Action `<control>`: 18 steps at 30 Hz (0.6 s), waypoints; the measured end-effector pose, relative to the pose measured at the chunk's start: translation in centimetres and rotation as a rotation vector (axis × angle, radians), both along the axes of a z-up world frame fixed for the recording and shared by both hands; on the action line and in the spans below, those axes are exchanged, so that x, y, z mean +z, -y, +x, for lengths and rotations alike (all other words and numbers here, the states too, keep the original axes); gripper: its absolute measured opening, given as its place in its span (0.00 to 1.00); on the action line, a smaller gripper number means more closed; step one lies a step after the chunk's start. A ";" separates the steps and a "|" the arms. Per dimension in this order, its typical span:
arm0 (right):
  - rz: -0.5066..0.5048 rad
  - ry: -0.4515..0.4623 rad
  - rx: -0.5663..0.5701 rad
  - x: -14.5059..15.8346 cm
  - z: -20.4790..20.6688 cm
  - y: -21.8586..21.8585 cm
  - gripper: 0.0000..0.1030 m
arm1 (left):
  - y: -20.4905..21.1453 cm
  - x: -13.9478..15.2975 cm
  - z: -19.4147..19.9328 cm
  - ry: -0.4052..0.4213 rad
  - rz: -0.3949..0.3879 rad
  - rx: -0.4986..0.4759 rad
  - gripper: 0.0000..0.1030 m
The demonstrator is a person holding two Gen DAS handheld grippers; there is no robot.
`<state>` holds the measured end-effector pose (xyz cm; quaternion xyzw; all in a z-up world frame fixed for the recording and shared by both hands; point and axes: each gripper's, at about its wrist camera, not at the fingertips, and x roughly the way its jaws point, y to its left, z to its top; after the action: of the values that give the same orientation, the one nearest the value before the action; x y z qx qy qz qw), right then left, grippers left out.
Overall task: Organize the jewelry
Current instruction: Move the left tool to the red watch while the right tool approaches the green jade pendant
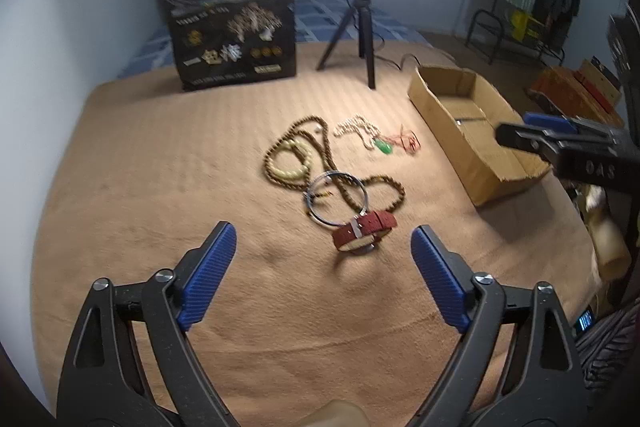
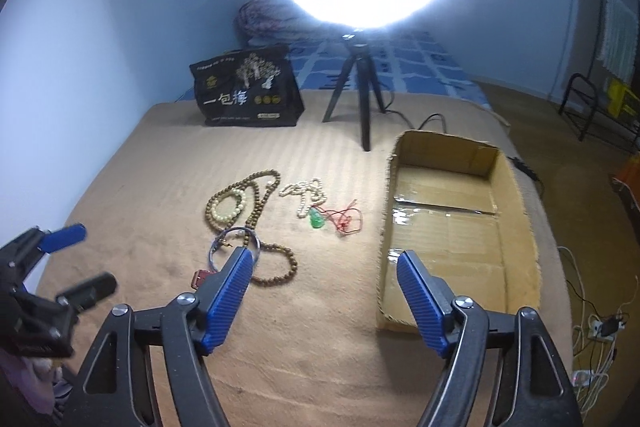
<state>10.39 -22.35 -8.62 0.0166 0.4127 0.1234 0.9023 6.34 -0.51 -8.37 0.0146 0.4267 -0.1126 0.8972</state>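
Note:
Jewelry lies on a tan blanket (image 1: pixel 160 167): a red-strap watch (image 1: pixel 364 231), a metal bangle (image 1: pixel 338 199), a long brown bead strand (image 1: pixel 320 155), a pale bead bracelet (image 1: pixel 290 163), a white bead necklace (image 1: pixel 358 129) and a green pendant on red cord (image 1: pixel 386 147). An open, empty cardboard box (image 2: pixel 452 227) sits to the right. My left gripper (image 1: pixel 324 243) is open and empty, just short of the watch. My right gripper (image 2: pixel 326 269) is open and empty, hovering between the beads and the box; its left finger hides part of the bangle (image 2: pixel 234 243).
A black printed bag (image 1: pixel 234 43) and a ring light on a tripod (image 1: pixel 360 31) stand at the back of the bed. A blue wall runs along the left. Cables and a power strip (image 2: pixel 600 327) lie on the floor to the right.

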 end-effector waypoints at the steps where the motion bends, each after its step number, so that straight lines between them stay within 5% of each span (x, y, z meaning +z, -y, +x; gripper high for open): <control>1: 0.004 -0.011 0.013 -0.2 0.4 -0.2 0.69 | 0.2 -0.4 0.3 -0.017 -0.004 -0.013 0.85; 10: 0.066 -0.118 0.082 -2.1 4.1 -1.1 0.58 | 1.3 -2.9 2.2 -0.113 -0.010 -0.109 0.72; 18: 0.089 -0.189 0.096 -3.7 7.5 -1.4 0.47 | 2.7 -5.2 4.5 -0.147 0.044 -0.222 0.71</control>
<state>17.84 -20.97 -12.27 0.0484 0.4902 0.1824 0.8509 10.83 -3.16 -13.60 0.0729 0.4894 -0.2025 0.8451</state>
